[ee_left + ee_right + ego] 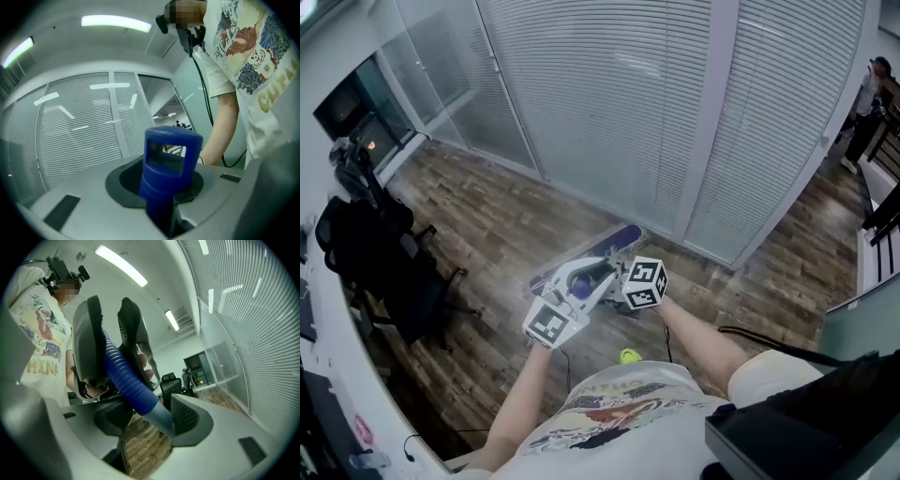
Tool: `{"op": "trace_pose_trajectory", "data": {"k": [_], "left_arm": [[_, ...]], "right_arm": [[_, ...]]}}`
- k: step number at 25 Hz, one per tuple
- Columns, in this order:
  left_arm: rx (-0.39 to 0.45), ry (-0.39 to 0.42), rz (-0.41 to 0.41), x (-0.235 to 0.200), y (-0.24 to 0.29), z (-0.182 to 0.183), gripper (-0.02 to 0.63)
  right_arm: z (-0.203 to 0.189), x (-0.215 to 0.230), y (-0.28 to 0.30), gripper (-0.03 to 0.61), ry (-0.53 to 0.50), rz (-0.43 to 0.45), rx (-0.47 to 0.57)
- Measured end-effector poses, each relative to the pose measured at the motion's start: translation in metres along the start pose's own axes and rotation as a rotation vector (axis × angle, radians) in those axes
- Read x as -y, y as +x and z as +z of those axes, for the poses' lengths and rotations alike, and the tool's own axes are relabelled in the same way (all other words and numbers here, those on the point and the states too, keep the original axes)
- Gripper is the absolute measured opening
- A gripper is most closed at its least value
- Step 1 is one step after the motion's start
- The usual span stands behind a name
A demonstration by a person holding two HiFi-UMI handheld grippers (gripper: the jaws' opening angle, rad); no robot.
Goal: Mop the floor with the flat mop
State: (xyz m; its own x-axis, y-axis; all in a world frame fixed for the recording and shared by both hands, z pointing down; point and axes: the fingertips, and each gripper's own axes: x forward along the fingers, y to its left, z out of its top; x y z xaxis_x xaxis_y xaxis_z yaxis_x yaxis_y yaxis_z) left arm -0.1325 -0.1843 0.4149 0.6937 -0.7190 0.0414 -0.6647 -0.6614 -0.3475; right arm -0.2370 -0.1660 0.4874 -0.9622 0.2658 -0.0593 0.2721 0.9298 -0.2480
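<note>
The flat mop's purple-blue head (pixel 623 239) lies on the wood floor close to the blind-covered glass wall. Its blue handle rises to my two grippers, which meet in front of my chest. My left gripper (pixel 579 283) is shut on the handle's blue end cap (pixel 171 154), which stands up between the grey jaws of the left gripper (pixel 164 201). My right gripper (pixel 619 274) is open. In the right gripper view the ribbed blue handle (pixel 126 376) crosses the right gripper (pixel 150 423) and leans on one pad, with floor showing beside it. Higher up, the left gripper's fingers (pixel 89 343) clamp that handle.
A black office chair (pixel 384 262) and a desk edge (pixel 328 375) fill the left side. The glass wall with blinds (pixel 609 103) runs across the back. A black cable (pixel 750 333) trails on the floor at the right, and a person (pixel 867 103) stands far right.
</note>
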Motion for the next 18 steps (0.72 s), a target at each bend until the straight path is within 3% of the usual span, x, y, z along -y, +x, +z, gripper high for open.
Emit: {"op": "trace_pose_trajectory", "data": {"k": [5, 10, 18], "left_arm": [[-0.033, 0.016, -0.027, 0.054, -0.025, -0.002, 0.066], [-0.052, 0.035, -0.079, 0.140, -0.071, 0.010, 0.083], [-0.054, 0.019, -0.078, 0.253, -0.156, 0.054, 0.083]], "right_arm": [[-0.029, -0.048, -0.002, 0.239, -0.012, -0.014, -0.052], [-0.065, -0.133, -0.005, 0.239, -0.019, -0.051, -0.087], [-0.096, -0.279, 0.006, 0.239, -0.015, -0.053, -0.048]]}}
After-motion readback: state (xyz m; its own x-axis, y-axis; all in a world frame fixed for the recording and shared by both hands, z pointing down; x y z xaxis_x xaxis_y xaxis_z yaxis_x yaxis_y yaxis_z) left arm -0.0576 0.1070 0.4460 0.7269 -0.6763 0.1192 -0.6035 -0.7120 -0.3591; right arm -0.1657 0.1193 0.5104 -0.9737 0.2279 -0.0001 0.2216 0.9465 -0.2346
